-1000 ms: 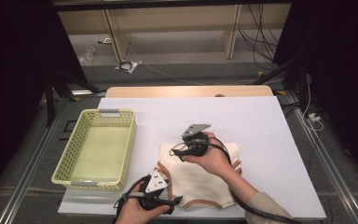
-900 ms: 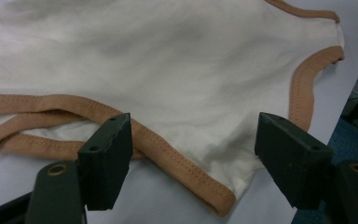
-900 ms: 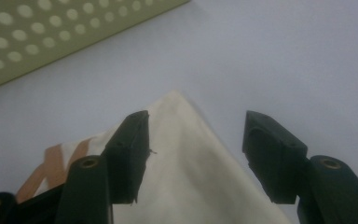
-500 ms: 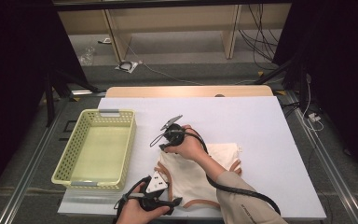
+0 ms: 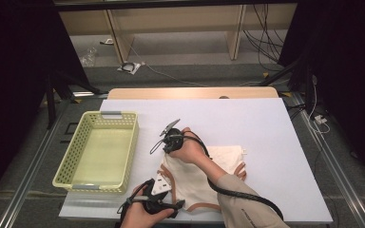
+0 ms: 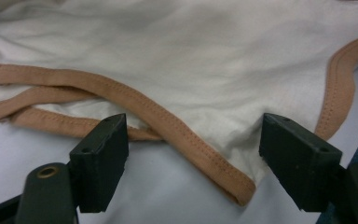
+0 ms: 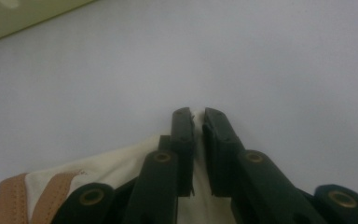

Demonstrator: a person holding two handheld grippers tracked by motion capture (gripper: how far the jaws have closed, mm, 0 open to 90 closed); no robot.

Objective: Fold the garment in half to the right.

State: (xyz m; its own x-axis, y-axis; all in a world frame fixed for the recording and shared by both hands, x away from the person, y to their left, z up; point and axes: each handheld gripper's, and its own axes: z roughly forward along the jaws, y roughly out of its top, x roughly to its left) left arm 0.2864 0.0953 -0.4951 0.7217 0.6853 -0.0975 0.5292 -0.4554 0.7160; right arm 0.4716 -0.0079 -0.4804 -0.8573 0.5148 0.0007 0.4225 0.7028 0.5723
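On the white table [image 5: 266, 123], high view: cream garment [image 5: 204, 175] w/ tan trim lies partly folded near the front edge, right of the yellow basket [image 5: 97, 152]; folding looks underway, basket w/o contents. Left gripper view: left gripper [image 6: 193, 154] wide, jaws straddling the trimmed hem, not pinching. Right gripper view: right gripper [image 7: 198, 123], jaws just closing, pinched on a cloth edge.

From my seat the high view is evenly lit from above — the white table [image 5: 275, 128] is bright while the room beyond its far edge and both sides falls into near-black. Shadows there are soft and short. My left gripper view is sharp on the cloth [image 6: 191, 60], its stitching crisp. My right gripper view is dimmer and soft — near jaws blurred, tabletop bluish and featureless.
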